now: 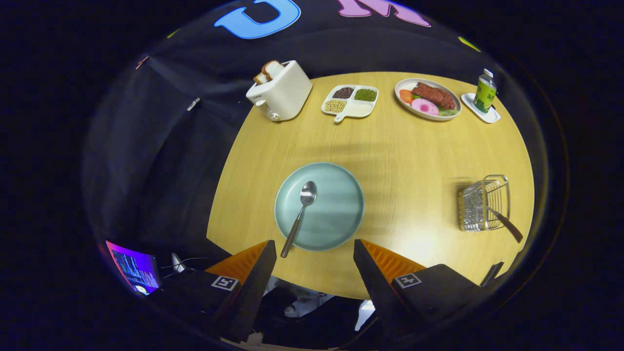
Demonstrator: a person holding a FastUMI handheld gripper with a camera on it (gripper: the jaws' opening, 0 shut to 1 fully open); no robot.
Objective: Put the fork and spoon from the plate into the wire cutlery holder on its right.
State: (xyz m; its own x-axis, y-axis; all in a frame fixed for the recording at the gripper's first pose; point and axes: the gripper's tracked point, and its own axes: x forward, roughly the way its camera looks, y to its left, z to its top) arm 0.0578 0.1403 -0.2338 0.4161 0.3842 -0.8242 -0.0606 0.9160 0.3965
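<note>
A round wooden desk (390, 146) fills the middle of the frame. Just below centre sits one pale blue plate (336, 214) holding one spoon (300, 214), bowl up, its dark handle crossing the plate's lower left rim. At middle right stands one wire cutlery holder (482, 202) with one dark-handled utensil, probably the fork (507, 224), leaning out of it to the lower right. At upper left, one white toaster (282, 92) holds two bread slices. Along the top sit one four-part tray (351, 101) of beans, one oval plate of food (429, 99), and one green bottle (485, 91) on a small white dish. At the bottom, the tool (314, 251) is spread wide and empty, the spoon's handle end just ahead of its left finger.
</note>
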